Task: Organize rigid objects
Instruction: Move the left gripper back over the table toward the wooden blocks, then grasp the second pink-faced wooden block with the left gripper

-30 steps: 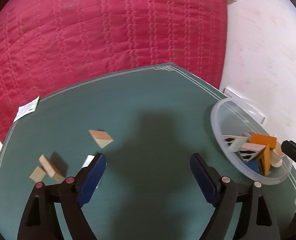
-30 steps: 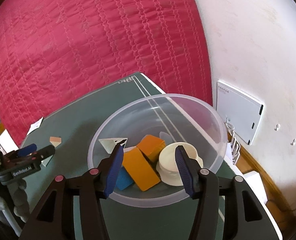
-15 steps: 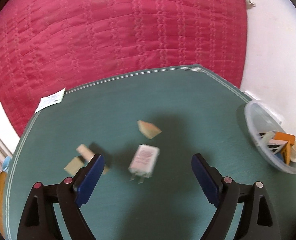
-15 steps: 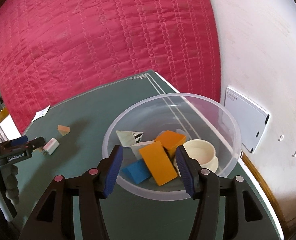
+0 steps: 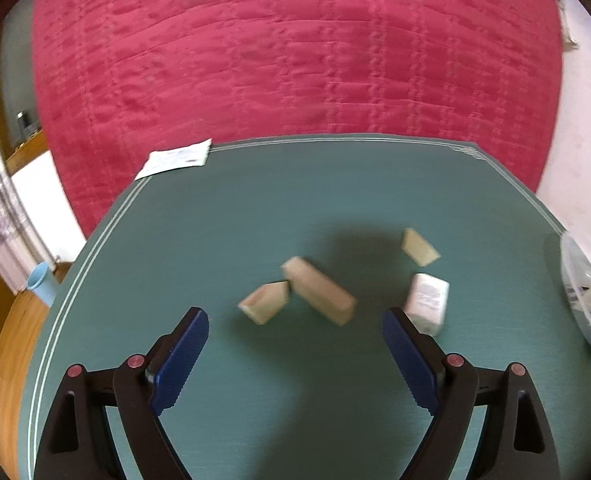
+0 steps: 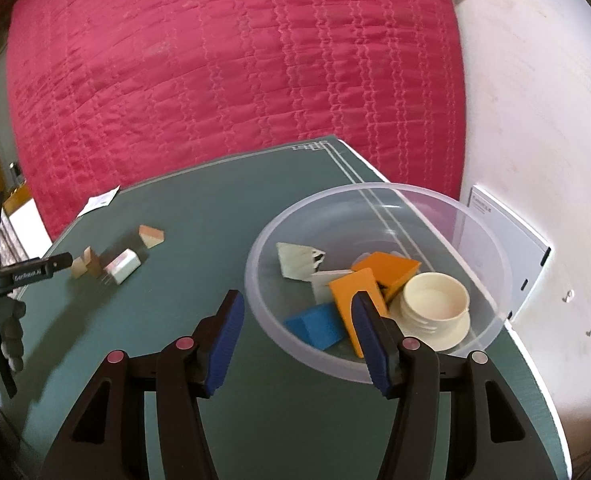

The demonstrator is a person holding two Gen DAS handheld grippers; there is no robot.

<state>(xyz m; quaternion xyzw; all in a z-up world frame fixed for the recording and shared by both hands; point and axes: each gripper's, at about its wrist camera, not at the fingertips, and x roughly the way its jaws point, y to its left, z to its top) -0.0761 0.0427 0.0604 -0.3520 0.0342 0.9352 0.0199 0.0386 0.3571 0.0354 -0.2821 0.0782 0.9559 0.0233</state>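
My left gripper (image 5: 295, 336) stands open and empty above the green table (image 5: 295, 420). Just beyond its fingers lie a long wooden block (image 5: 319, 296) and a small wooden block (image 5: 263, 304), which touch. A white plug adapter (image 5: 427, 300) sits by the right finger, with a wooden wedge (image 5: 419, 246) behind it. My right gripper (image 6: 297, 312) is open with nothing in its jaws, at the near-left rim of the clear plastic bowl (image 6: 375, 192). Orange blocks (image 6: 355, 292), a blue block (image 6: 315, 324), white pieces and a cream cup (image 6: 435, 296) lie in the bowl. The left gripper (image 6: 61, 260) appears beside the wooden blocks (image 6: 85, 264).
A paper slip (image 5: 175, 162) lies at the table's far left corner. A red quilted cover (image 5: 295, 60) fills the background. A blue cup (image 5: 41, 280) stands off the table's left edge. A white panel (image 6: 507, 240) leans on the wall behind the bowl. A gloved hand (image 6: 11, 332) holds the left gripper.
The left gripper has swung left: the wooden blocks now lie ahead of its fingers and the bowl has slid to the right edge. The right gripper has drifted left of the bowl.
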